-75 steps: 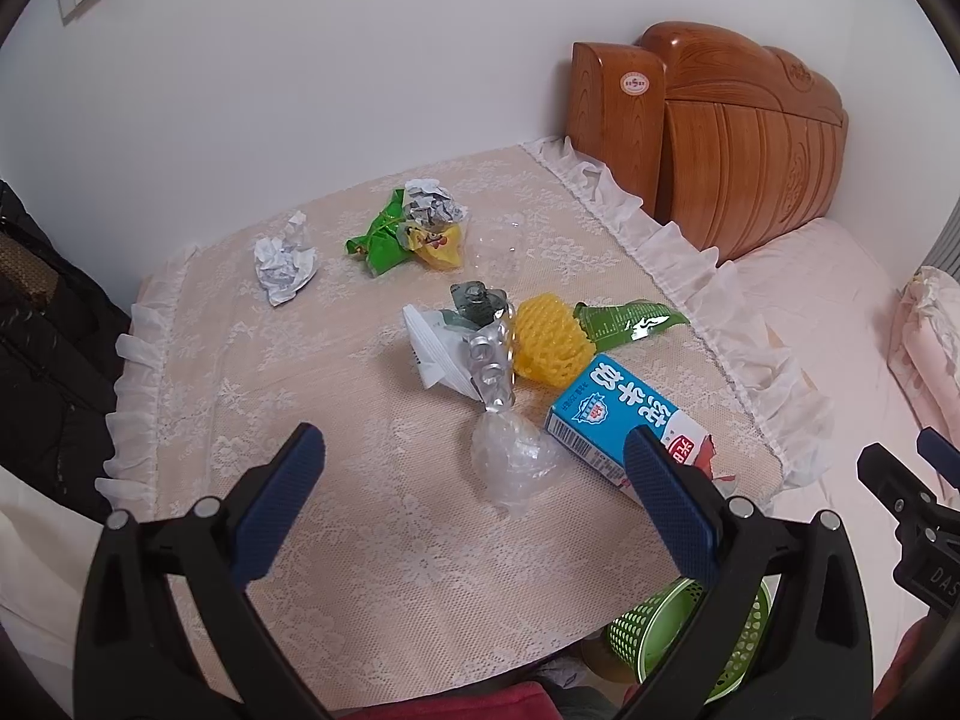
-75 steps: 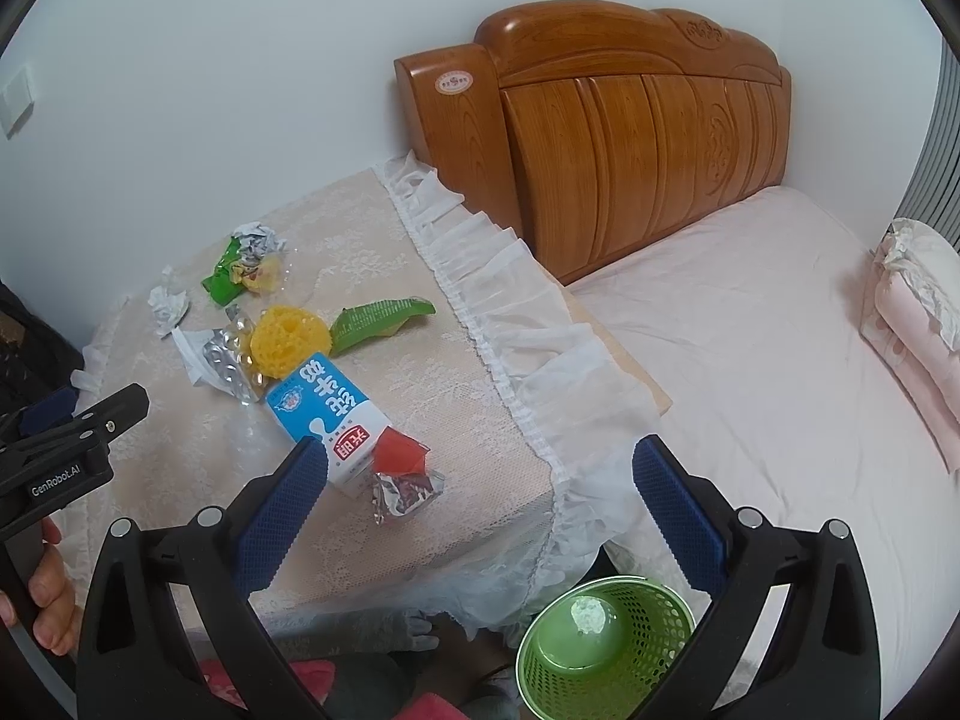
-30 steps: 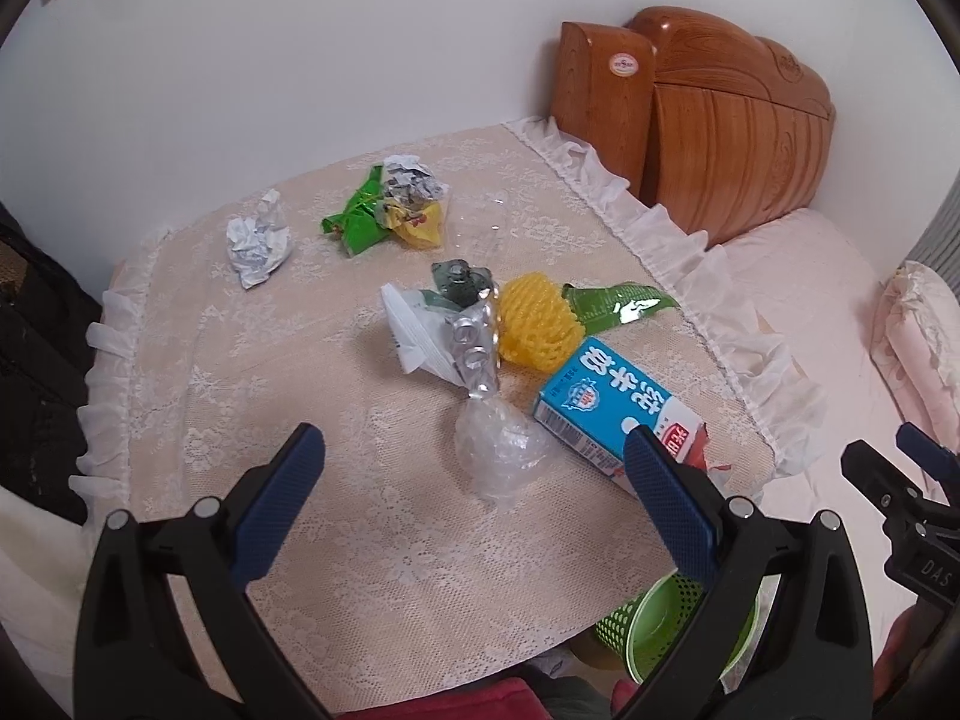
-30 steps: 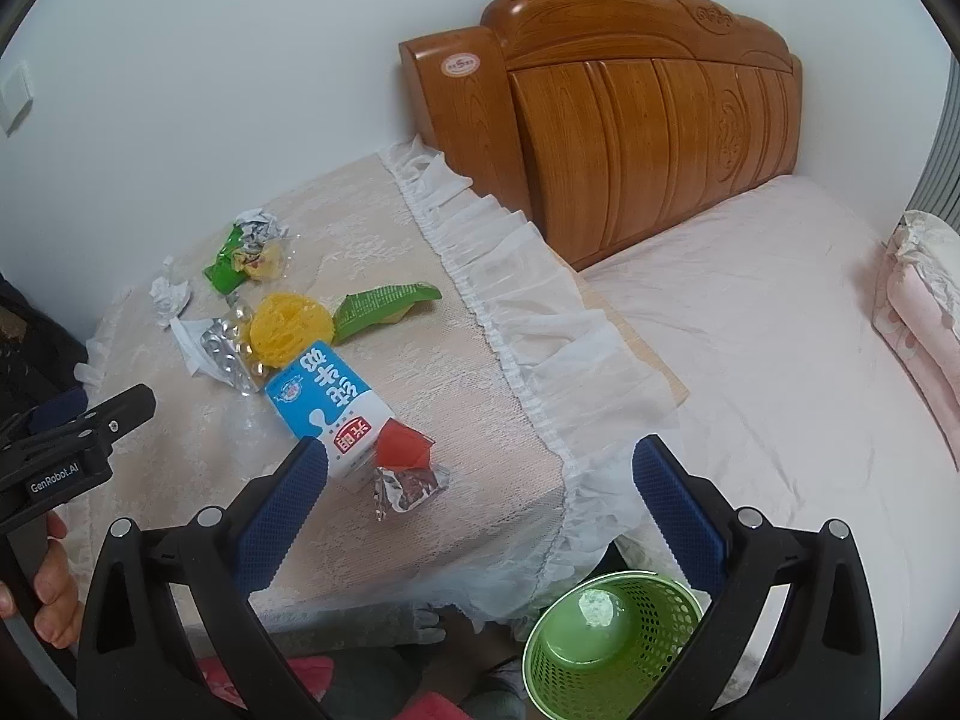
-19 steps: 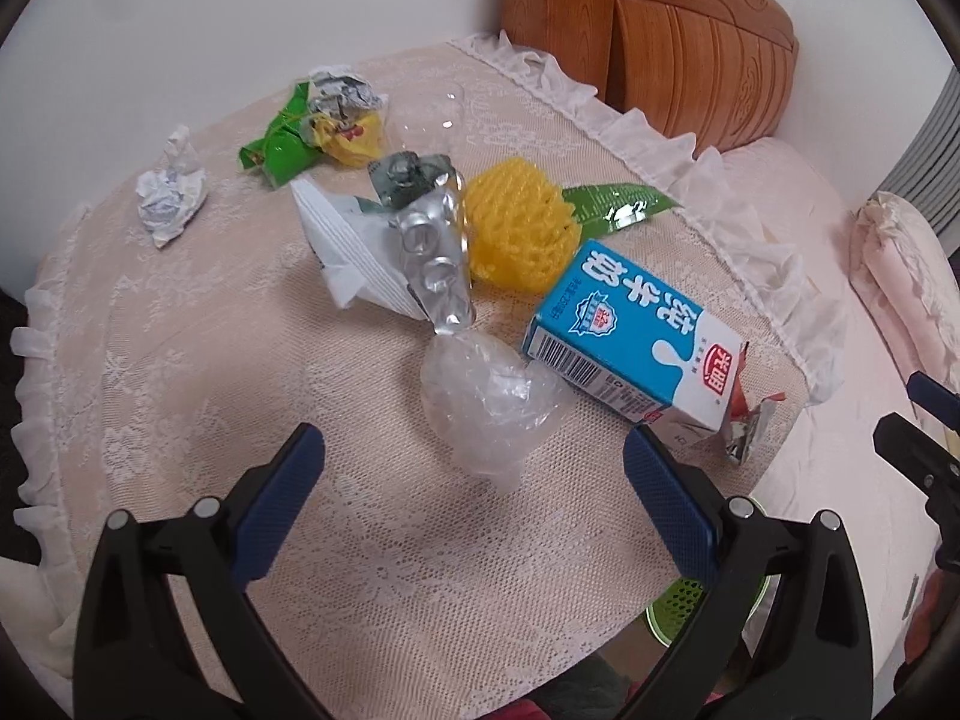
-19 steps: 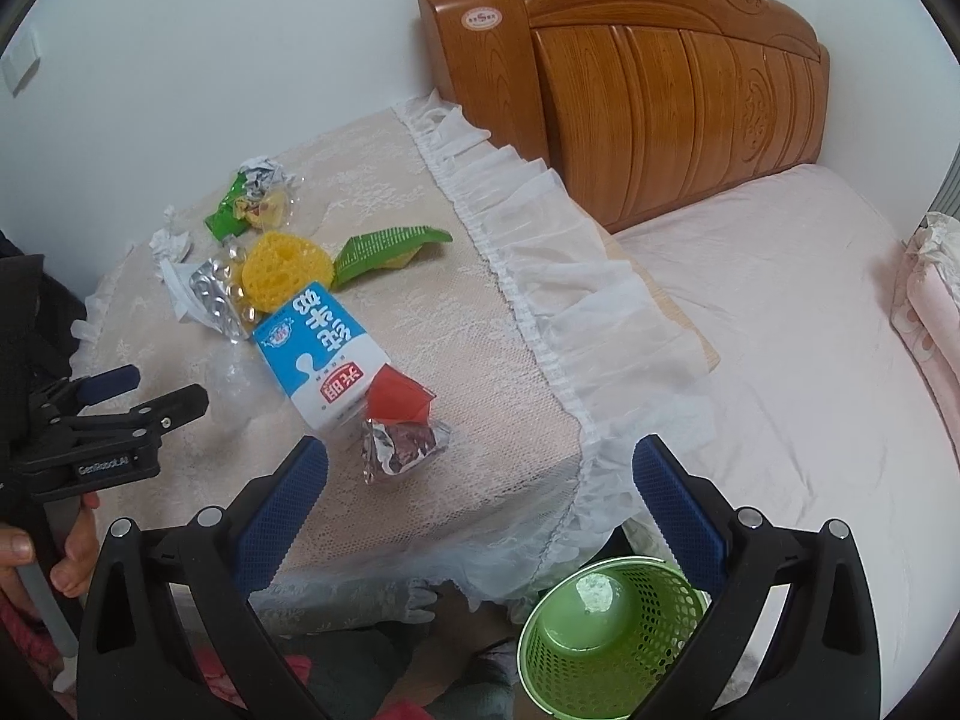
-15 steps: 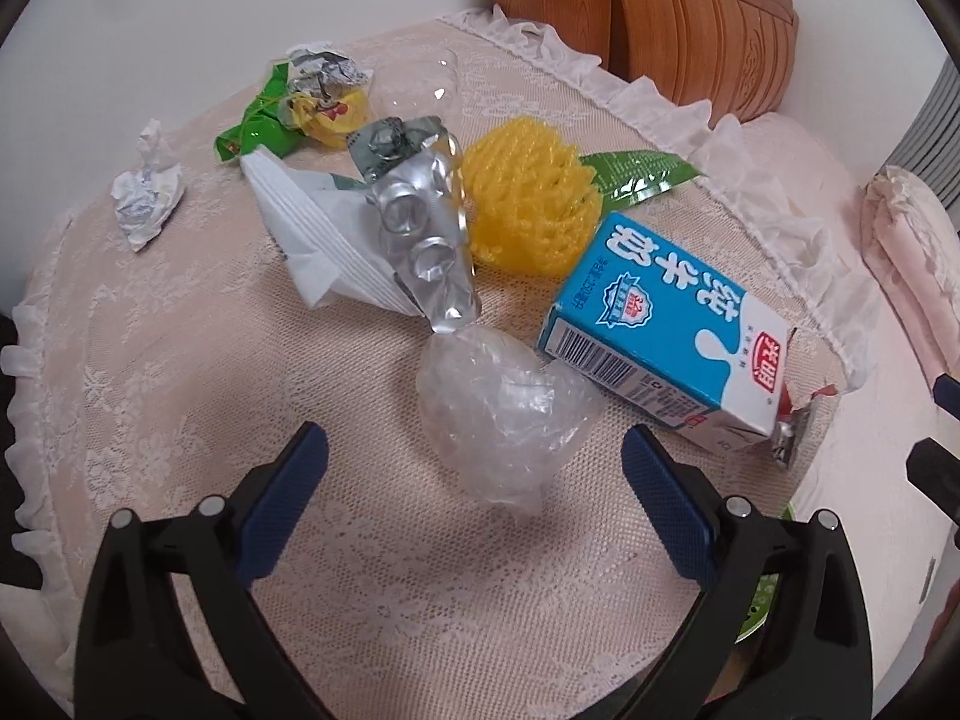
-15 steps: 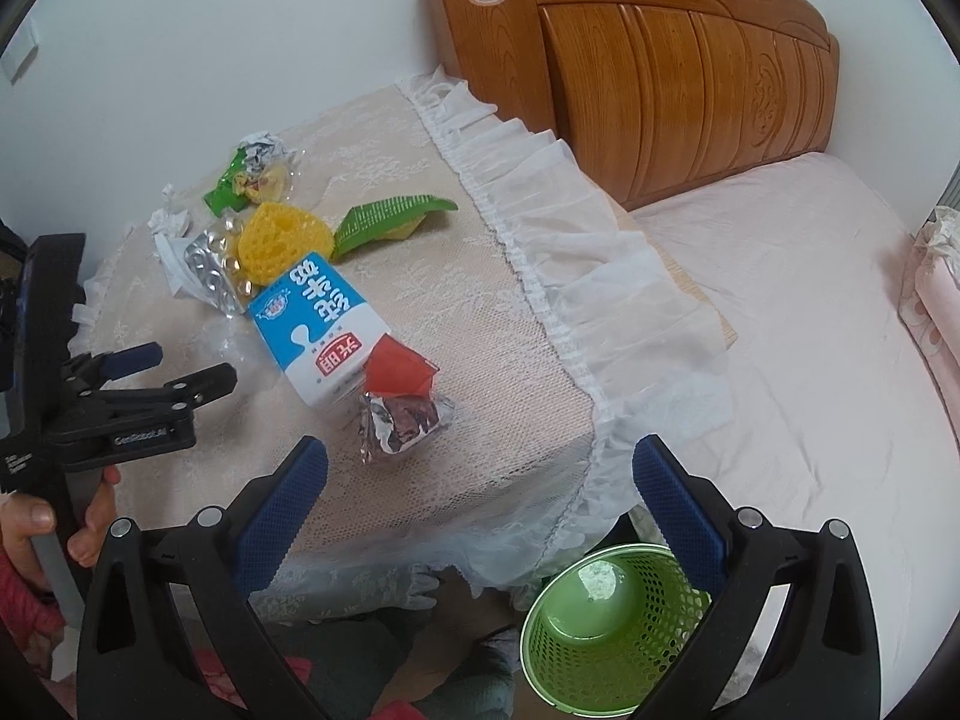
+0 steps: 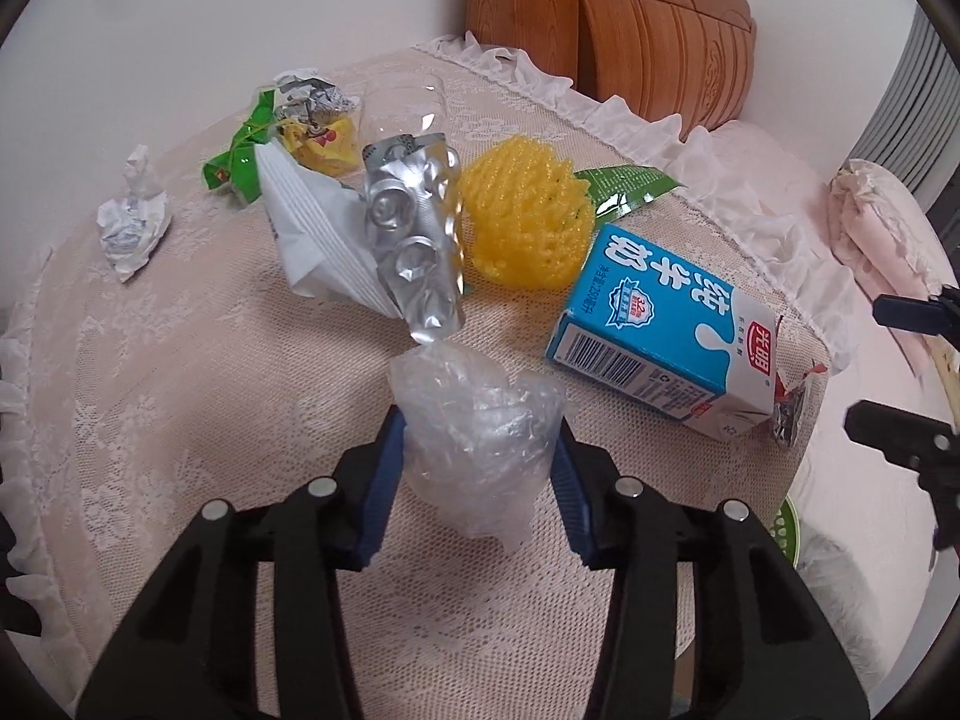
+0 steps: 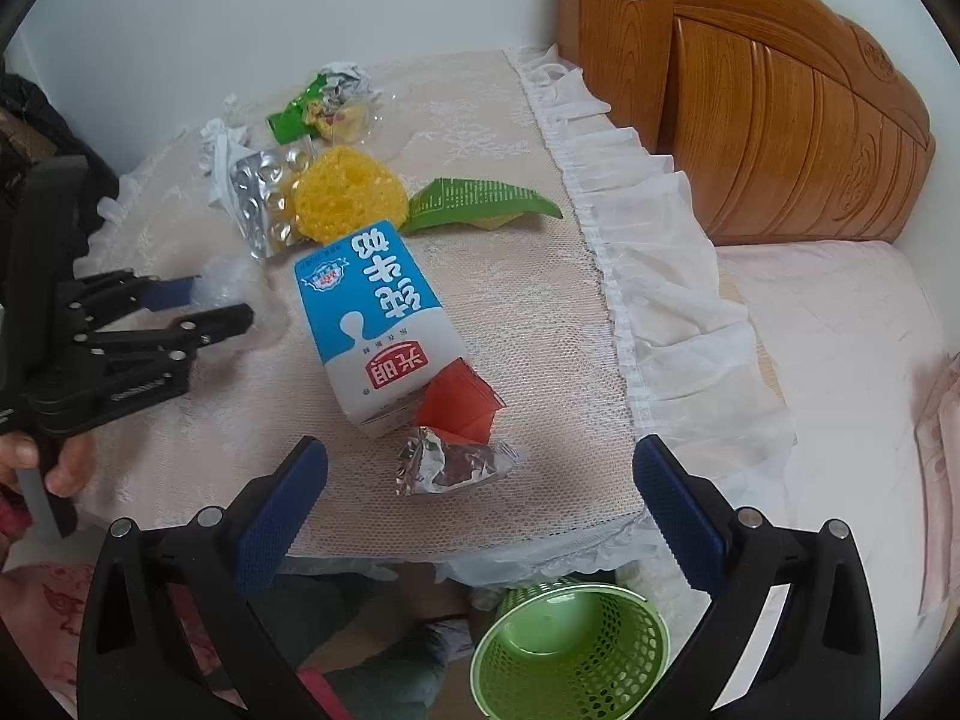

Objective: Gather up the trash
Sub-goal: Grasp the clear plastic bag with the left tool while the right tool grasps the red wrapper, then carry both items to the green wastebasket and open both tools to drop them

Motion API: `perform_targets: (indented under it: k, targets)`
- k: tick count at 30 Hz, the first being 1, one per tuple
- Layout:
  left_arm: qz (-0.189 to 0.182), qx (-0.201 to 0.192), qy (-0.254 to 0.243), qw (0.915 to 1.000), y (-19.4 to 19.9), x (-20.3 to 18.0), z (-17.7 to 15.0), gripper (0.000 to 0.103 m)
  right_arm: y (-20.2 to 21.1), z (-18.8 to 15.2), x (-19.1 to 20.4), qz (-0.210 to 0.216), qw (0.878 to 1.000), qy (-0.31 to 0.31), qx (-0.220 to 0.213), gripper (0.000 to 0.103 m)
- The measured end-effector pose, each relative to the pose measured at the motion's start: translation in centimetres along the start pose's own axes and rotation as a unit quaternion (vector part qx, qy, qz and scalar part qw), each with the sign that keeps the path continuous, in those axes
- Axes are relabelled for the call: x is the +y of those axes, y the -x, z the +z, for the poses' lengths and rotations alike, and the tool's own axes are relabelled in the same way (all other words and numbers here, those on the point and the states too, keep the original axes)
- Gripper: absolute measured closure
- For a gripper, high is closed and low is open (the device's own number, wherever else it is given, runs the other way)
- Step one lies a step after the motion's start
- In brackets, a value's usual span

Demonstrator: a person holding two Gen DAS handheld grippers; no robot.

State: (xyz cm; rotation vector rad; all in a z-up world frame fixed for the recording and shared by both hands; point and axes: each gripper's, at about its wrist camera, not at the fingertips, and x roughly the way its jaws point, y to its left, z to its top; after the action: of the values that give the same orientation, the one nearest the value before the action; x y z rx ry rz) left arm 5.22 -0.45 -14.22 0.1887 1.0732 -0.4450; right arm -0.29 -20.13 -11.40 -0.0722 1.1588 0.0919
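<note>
My left gripper (image 9: 477, 468) is shut on a crumpled clear plastic wad (image 9: 474, 432) resting on the lace-covered table (image 9: 180, 396); it also shows in the right wrist view (image 10: 222, 306). Beyond it lie a silver blister pack (image 9: 414, 240), a white wrapper (image 9: 312, 234), a yellow foam net (image 9: 522, 222) and a blue milk carton (image 9: 660, 336). My right gripper (image 10: 480, 498) is open and empty above the table's front edge, near a foil wrapper (image 10: 450, 462) and a red wrapper (image 10: 459, 399). A green waste basket (image 10: 570, 654) stands on the floor below.
A green-and-yellow wrapper pile (image 9: 288, 126), a crumpled paper ball (image 9: 132, 222) and a green leaf-shaped wrapper (image 9: 624, 186) lie farther back. A wooden headboard (image 10: 750, 90) and a pink bed (image 10: 840, 360) are to the right. A white wall is behind the table.
My left gripper moved down and forward to the clear plastic wad and closed on it. My right gripper moved closer over the table's front edge and stayed open.
</note>
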Motion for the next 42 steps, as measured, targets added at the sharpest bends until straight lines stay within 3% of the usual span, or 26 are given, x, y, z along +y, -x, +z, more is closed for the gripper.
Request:
perform_targets:
  k: [7,13,15,18,26,29,33,36,42]
  targets:
    - [-0.016,0.006,0.018,0.9997,2.2,2.1,-1.9,0.058,-3.0,-1.1,-0.6,-0.019,0.996,-0.079,0.022,0.003]
    - [-0.022,0.005,0.008,0.9997,3.0,2.4,-2.4,0.058,-3.8,-1.8,-0.6,-0.032,0.990,-0.135,0.012,0.025]
    - [-0.023,0.004,0.003,0.9997,3.0,2.2,-2.2,0.058,-3.9,-2.0,-0.4,-0.028,0.989,-0.146,0.009,0.037]
    - [-0.028,0.005,-0.005,0.9996,3.0,1.7,-1.8,0.058,-4.4,-2.3,-0.7,-0.022,0.986,-0.162,0.016,0.065]
    - [-0.039,-0.001,-0.051,0.9979,3.8,-1.5,-1.2,0.058,-1.2,-4.6,-3.2,0.057,0.969,-0.238,-0.032,0.066]
    - [-0.054,-0.004,-0.080,0.9953,4.4,-3.8,-1.3,0.058,1.7,-7.4,-4.7,0.047,0.964,-0.257,-0.048,0.066]
    - [-0.086,0.002,-0.125,0.9884,4.7,-8.3,-2.1,0.058,3.1,-13.4,-6.8,-0.024,0.962,-0.273,-0.019,0.064]
    - [-0.105,0.011,-0.159,0.9817,4.5,-11.8,-3.0,0.058,0.3,-18.4,-8.9,-0.062,0.952,-0.300,0.022,0.064]
    - [-0.103,0.015,-0.233,0.9668,4.7,-18.0,-4.8,0.058,-9.8,-28.3,-12.9,-0.072,0.916,-0.373,0.124,0.062]
